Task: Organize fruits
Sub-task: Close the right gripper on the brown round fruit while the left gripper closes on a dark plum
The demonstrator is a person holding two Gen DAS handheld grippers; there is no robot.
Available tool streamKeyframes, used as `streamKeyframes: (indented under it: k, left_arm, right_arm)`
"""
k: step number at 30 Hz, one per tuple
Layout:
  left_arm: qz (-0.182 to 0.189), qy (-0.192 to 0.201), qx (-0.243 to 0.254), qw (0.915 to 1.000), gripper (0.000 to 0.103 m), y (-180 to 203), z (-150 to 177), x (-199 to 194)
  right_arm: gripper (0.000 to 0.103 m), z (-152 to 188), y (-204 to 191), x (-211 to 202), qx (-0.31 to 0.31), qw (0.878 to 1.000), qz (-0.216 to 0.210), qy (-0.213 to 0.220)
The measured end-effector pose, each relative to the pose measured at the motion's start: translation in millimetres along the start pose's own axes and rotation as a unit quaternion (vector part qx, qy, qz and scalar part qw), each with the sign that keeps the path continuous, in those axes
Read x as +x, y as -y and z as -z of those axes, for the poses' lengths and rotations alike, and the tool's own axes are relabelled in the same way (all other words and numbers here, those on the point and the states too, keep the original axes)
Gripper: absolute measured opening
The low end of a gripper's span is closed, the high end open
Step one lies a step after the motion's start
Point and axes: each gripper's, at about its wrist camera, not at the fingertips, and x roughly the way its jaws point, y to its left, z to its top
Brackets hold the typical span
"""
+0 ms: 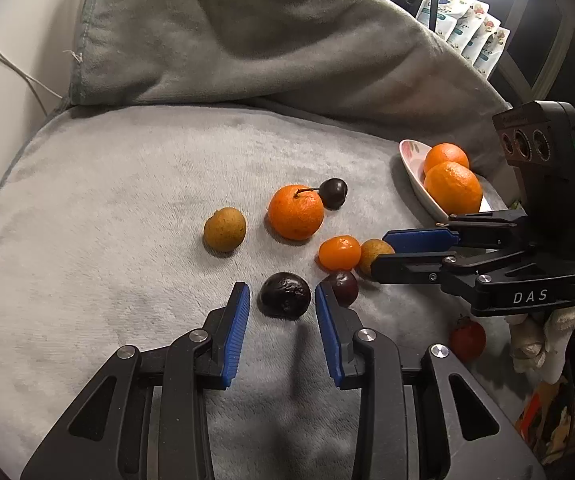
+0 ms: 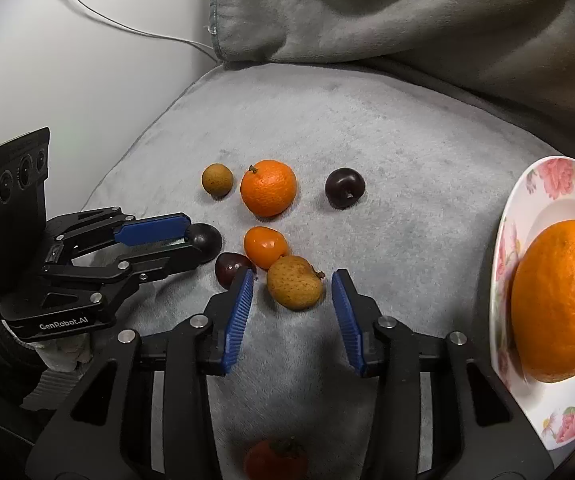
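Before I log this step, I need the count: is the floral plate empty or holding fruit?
Holding fruit: two oranges sit in the floral plate; the other fruits lie on the grey blanket.

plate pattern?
White plate with pink roses and green leaves on the rim; clearest in the right wrist view.

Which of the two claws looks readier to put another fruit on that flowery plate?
The right gripper, I'd judge. Its open fingers already flank the speckled tan fruit, and the floral plate with two oranges lies just to its right. The left gripper, open around the wrinkled dark fruit, sits farther from it.
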Motion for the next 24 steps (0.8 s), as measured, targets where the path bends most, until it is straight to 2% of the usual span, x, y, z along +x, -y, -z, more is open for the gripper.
streamKeyframes:
  k: [6, 8, 16, 24]
  left_arm:
    - [0.001, -0.005, 0.001, 1.0000, 0.028, 3, -1, 6]
    - [0.002, -0.006, 0.002, 1.0000, 0.025, 3, -1, 8]
    - [0.002, -0.003, 0.001, 1.0000, 0.023, 4, -2, 8]
    - [0.006, 0.008, -0.011, 0.9999, 0.023, 1, -1, -3]
  right_arm:
    - [0.038, -2, -1, 5, -0.001, 1.000, 0.000, -0.007]
    - [0.032, -2, -1, 7, 0.001, 1.000, 0.000, -0.008]
    - [0.032, 0, 0, 7, 0.007, 1.000, 0.000, -0.004]
    - [0.031, 2, 1, -11, 0.013, 1.000, 0.003, 0.020]
